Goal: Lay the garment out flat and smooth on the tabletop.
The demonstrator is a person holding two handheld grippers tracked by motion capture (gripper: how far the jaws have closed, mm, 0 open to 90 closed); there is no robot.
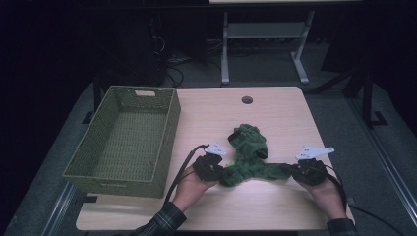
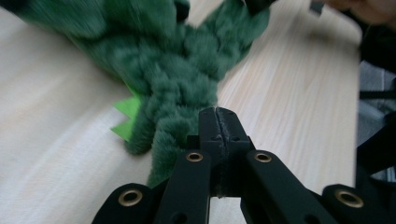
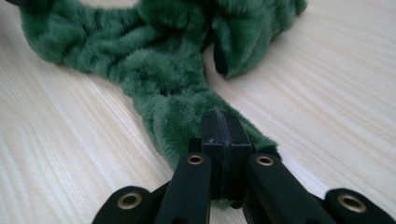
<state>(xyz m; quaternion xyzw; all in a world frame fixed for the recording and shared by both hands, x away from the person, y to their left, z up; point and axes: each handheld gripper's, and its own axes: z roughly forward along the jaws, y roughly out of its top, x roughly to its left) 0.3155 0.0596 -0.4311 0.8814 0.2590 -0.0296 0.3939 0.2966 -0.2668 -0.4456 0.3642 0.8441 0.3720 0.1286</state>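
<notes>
Green plush toy (image 1: pixel 248 156) in both clamped fingers (image 2: pixel 218 122)

Green woven basket (image 1: pixel 129 142) at table (image 1: pixel 275 105) left edge; desk legs beyond

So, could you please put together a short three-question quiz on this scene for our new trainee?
1. True or false: the woven basket holds the green plush garment.
2. What is each gripper doing? A) both hang open above the table B) left gripper and right gripper are each shut on an end of the garment C) one grips the basket's rim
3. On which side of the garment does the basket stand in the high view?

Key
1. False: the garment lies on the table, and nothing can be seen in the basket.
2. B
3. To its left, at the table's left edge.
</notes>
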